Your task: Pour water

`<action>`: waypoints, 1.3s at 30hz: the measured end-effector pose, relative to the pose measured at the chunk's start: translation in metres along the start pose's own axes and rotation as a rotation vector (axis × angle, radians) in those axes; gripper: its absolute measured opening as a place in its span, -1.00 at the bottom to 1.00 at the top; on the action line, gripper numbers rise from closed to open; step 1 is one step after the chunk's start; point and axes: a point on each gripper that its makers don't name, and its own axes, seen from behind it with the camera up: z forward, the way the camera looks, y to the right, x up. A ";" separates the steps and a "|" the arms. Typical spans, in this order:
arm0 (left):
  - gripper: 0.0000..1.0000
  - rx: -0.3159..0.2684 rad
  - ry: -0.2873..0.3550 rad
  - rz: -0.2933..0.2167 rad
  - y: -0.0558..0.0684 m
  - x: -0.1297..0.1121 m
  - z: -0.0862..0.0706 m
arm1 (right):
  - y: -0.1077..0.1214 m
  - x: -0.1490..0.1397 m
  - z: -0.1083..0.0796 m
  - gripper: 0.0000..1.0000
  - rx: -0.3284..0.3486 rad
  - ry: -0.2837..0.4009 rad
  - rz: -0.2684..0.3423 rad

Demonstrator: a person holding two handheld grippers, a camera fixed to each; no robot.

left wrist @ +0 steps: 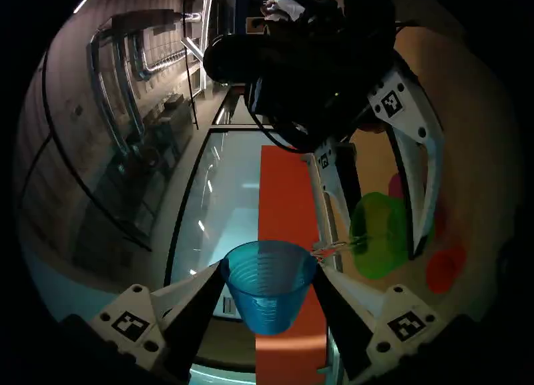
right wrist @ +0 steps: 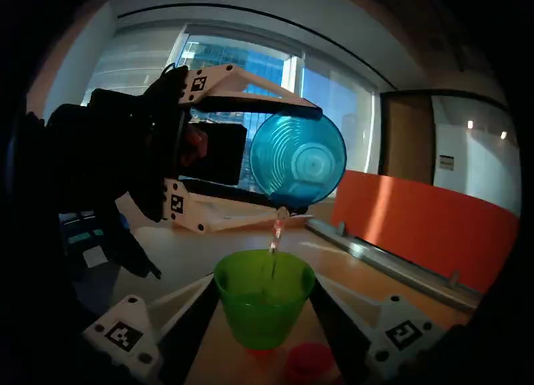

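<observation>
In the left gripper view, my left gripper is shut on a clear blue cup. The cup is tipped, and a thin stream of water leaves its rim. The stream falls into a clear green cup, which stands between the fingers of my right gripper. In the right gripper view, that right gripper is shut on the green cup, held upright with some water in it. Just above it the blue cup lies on its side in the left gripper, and the water drops from it.
A wooden table lies under the cups. A small red round thing sits on it close below the green cup, seen also as a red disc. An orange panel and big windows stand behind.
</observation>
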 end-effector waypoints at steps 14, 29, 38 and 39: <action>0.77 0.024 0.009 0.129 -0.002 0.015 -0.008 | 0.002 0.002 0.000 0.80 -0.005 0.009 0.006; 0.77 0.049 0.014 0.223 -0.003 0.019 -0.011 | 0.004 0.000 0.000 0.80 -0.012 0.010 0.010; 0.77 0.037 0.012 0.126 -0.004 0.014 -0.008 | 0.004 0.002 0.000 0.80 -0.014 0.012 0.007; 0.77 0.037 0.013 0.107 -0.005 0.013 -0.007 | 0.004 0.002 -0.001 0.80 -0.015 0.012 0.007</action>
